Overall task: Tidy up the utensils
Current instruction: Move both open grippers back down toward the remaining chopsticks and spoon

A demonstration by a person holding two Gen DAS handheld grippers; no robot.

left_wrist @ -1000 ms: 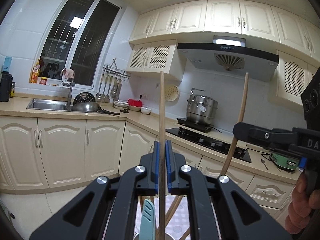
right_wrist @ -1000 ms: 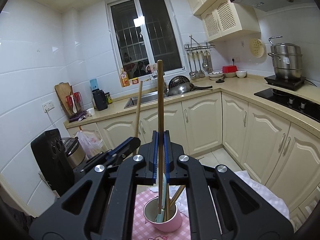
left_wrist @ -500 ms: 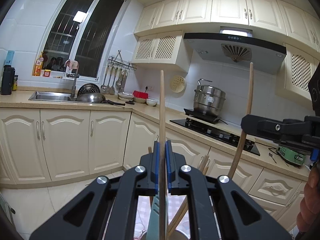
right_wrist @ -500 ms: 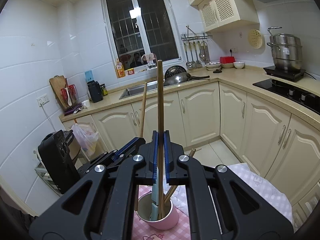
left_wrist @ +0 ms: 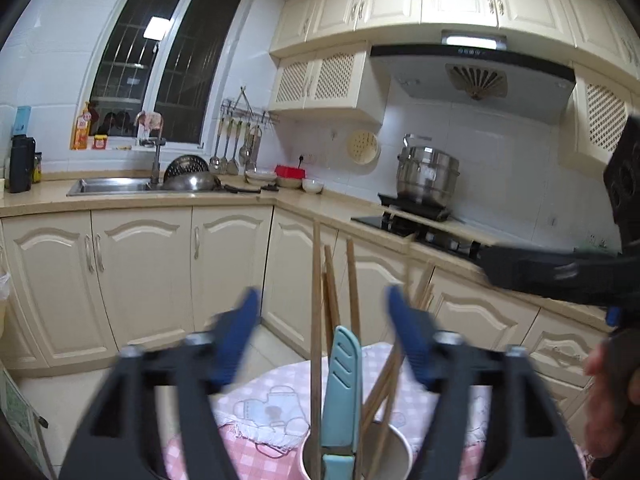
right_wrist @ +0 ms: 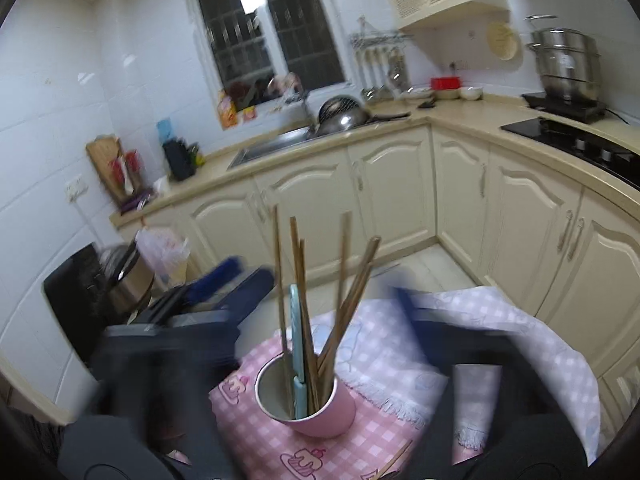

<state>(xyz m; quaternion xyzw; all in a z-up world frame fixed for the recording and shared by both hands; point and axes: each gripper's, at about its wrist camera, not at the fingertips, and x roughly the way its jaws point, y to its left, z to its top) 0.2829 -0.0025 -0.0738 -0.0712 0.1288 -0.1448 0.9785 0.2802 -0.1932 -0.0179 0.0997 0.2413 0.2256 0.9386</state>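
Note:
A pink cup (right_wrist: 306, 404) stands on a pink checked cloth (right_wrist: 400, 364) and holds several wooden chopsticks (right_wrist: 344, 292) and a light blue knife (right_wrist: 297, 344). The cup (left_wrist: 392, 446), chopsticks (left_wrist: 316, 320) and knife (left_wrist: 342, 384) also show in the left wrist view. My left gripper (left_wrist: 320, 340) is open above the cup, jaws wide apart, holding nothing. My right gripper (right_wrist: 320, 312) is open and blurred, its jaws on either side of the cup. The right gripper's body (left_wrist: 560, 272) shows at the right of the left wrist view.
Cream kitchen cabinets (left_wrist: 140, 272) run along the wall with a sink (left_wrist: 108, 186), a stove (left_wrist: 420, 232) and a steel pot (left_wrist: 426, 176). One loose chopstick (right_wrist: 394, 462) lies on the cloth near the front edge. A rice cooker (right_wrist: 120, 280) stands at the left.
Both grippers have opened and let go of their chopsticks, which now stand in the cup. Both views have tilted down toward the cup.

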